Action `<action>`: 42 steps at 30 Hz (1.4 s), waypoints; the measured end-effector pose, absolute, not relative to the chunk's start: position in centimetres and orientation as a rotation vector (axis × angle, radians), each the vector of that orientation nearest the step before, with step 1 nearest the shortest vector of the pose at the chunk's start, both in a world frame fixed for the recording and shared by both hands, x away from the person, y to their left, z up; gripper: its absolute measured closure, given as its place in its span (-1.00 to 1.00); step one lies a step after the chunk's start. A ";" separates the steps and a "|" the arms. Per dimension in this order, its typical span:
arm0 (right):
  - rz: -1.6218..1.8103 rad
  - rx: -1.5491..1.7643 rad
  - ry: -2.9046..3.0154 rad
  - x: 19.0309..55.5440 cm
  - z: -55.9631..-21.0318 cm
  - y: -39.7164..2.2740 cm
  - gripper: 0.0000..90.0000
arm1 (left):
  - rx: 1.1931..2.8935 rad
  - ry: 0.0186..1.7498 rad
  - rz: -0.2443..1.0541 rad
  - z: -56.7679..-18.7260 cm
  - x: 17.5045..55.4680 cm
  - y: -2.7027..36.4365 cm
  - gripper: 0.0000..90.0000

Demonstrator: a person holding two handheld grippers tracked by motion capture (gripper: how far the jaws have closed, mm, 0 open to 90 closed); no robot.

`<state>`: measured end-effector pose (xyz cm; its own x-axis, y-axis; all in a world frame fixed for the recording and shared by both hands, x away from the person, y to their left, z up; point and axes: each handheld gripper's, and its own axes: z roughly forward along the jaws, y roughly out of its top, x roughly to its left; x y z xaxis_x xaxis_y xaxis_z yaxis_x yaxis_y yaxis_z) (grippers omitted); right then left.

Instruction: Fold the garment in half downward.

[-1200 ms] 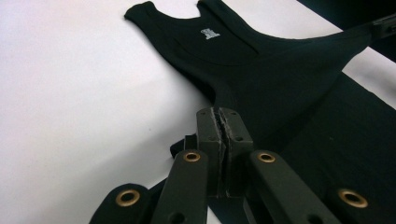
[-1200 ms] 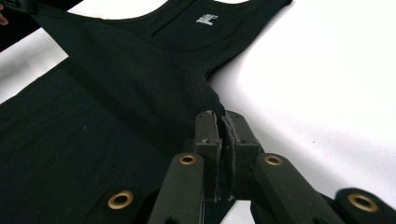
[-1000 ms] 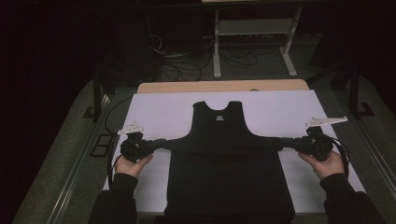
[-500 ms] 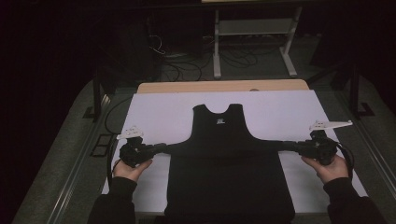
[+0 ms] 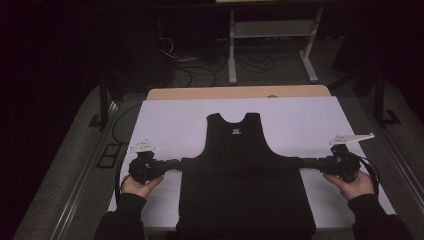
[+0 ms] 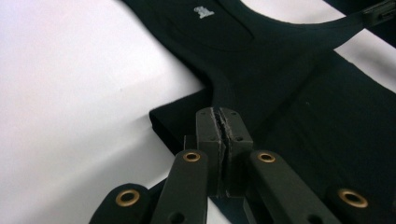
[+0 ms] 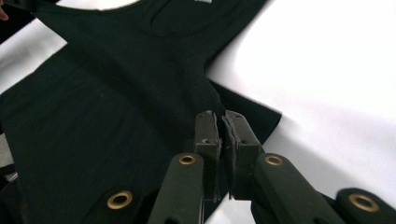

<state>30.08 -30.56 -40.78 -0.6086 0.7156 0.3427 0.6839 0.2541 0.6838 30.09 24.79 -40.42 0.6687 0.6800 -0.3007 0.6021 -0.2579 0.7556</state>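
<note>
White sheeting [image 5: 170, 125] covers the table under a black tank top [image 5: 245, 175]. From above, the left gripper [image 5: 176, 163] and right gripper [image 5: 306, 162] pull its sides apart; each gripper view shows jaws pinching fabric, plus a white neck label [image 6: 201, 11].

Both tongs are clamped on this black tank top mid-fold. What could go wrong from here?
1. The left tongs and right tongs pinch only a thin edge of the tank top at their tips, so the fabric may slip free if pulled further.
2. The cloth is stretched taut between them; an uneven pull could skew the fold.
3. Dragging could shift the white sheet underneath.
</note>
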 end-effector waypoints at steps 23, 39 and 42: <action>1.208 1.472 2.581 29.1 -42.9 -30.3 0.86 | 2.030 1.035 0.025 -42.1 29.7 24.9 0.93; 1.180 1.486 2.623 29.0 -43.3 -30.3 0.82 | 2.090 1.023 0.010 -42.9 29.5 24.4 0.88; 1.170 1.492 2.623 29.1 -43.3 -30.3 0.72 | 2.100 1.022 0.027 -43.0 29.5 24.3 0.78</action>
<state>29.07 -30.27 -43.32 -0.5714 0.7113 0.4093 0.7798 0.3151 0.5410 29.50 24.34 -42.95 0.6754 0.6743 -0.2984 0.6577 -0.3680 0.6573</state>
